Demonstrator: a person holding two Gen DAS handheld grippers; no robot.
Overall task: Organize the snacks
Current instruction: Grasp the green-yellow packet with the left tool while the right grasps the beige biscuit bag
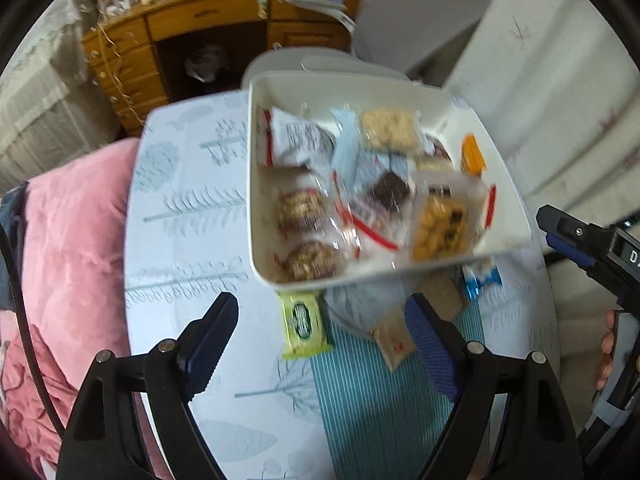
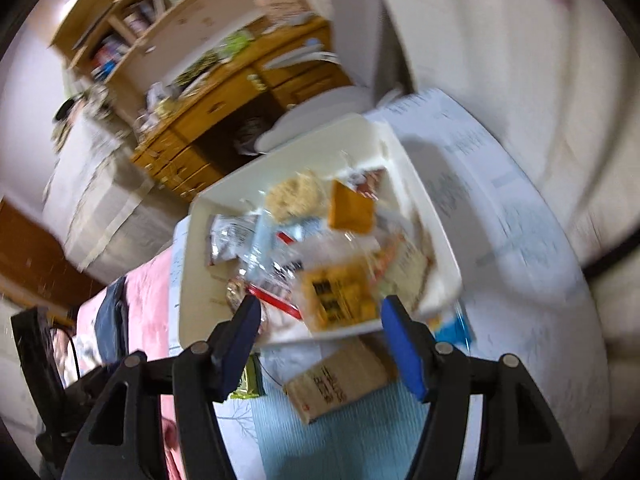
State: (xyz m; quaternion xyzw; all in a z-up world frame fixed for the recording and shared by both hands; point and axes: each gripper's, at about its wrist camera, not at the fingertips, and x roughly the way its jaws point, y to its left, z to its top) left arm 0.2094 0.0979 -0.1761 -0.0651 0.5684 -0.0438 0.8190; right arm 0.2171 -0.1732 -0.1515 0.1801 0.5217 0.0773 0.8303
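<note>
A white bin [image 1: 256, 200] [image 2: 188, 280] on the table holds several wrapped snacks: cookies [image 1: 300, 208], a dark brownie [image 1: 392, 190], an orange nut bar [image 1: 440, 232] and an orange pack [image 2: 350, 208]. In front of the bin lie a green packet [image 1: 302, 320] [image 2: 248, 384], a brown packet [image 1: 394, 338] [image 2: 340, 380] and a blue packet [image 1: 480, 280] [image 2: 452, 326]. My left gripper [image 1: 320, 340] is open and empty, just short of the green and brown packets. My right gripper [image 2: 320, 344] is open and empty above the bin's near edge; it also shows at the right of the left wrist view [image 1: 576, 240].
The table has a white leaf-print cloth [image 1: 180, 208] and a teal striped mat [image 1: 380, 412] [image 2: 340, 448]. A pink quilt [image 1: 72, 260] lies to the left. A wooden desk [image 1: 180, 28] [image 2: 224, 112] stands behind, a white curtain [image 2: 520, 80] to the right.
</note>
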